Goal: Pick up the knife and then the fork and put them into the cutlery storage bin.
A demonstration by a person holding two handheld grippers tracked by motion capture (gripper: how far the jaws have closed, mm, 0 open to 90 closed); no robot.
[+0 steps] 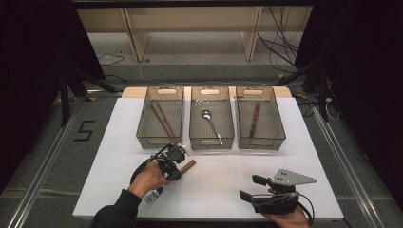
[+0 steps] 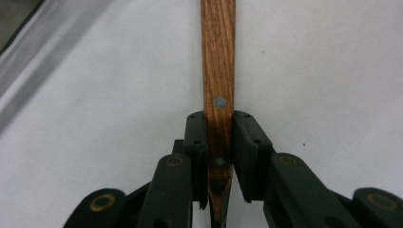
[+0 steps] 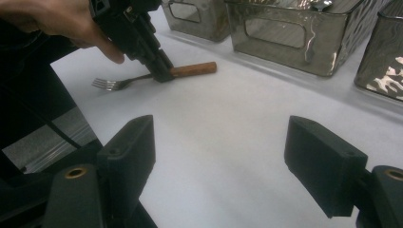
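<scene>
A fork (image 1: 189, 166) with a wooden handle lies low at the white table (image 1: 218, 175), left of the middle. Its metal tines (image 3: 104, 84) point toward the person. My left gripper (image 1: 177, 166) is shut on the fork, with the jaws pressed on both sides of the handle (image 2: 217, 71) near its lower rivet. Whether the fork rests on the table or hangs just above it, I cannot tell. In the right gripper view the left gripper (image 3: 161, 71) clamps the fork (image 3: 192, 70) from above. My right gripper (image 1: 248, 187) sits at the front right, open (image 3: 221, 147) and with nothing between its jaws.
Three smoky clear bins stand in a row at the back. The left bin (image 1: 142, 124) holds chopsticks (image 1: 161, 118), the middle bin (image 1: 211, 142) a spoon (image 1: 211, 124), and the right bin (image 1: 264, 142) a wooden-handled knife (image 1: 254, 118). Bare tabletop lies between the grippers.
</scene>
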